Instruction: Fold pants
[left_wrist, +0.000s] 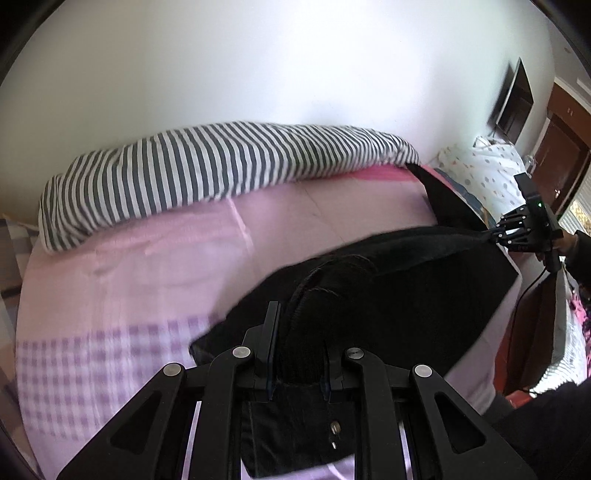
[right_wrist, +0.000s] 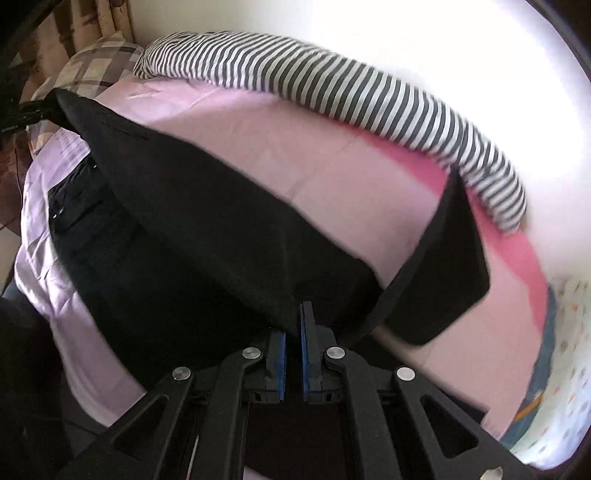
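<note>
Two grippers (left_wrist: 297, 345) (right_wrist: 293, 338) clamped on black pants (left_wrist: 388, 295), stretched ahead over pink bedsheet (left_wrist: 147, 266); striped duvet (left_wrist: 207, 166) beyond, white wall (left_wrist: 258, 66) behind.

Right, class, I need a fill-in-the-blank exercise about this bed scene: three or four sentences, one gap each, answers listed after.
1. Both tools are clamped on the ____ pants.
2. The long pillow at the far side of the bed has a ____ pattern.
3. The pants are held above a sheet whose colour is ____.
4. Seen from the left tool, the right tool grips the pants at the picture's ____ edge.

Missing words: black; striped; pink; right
</note>
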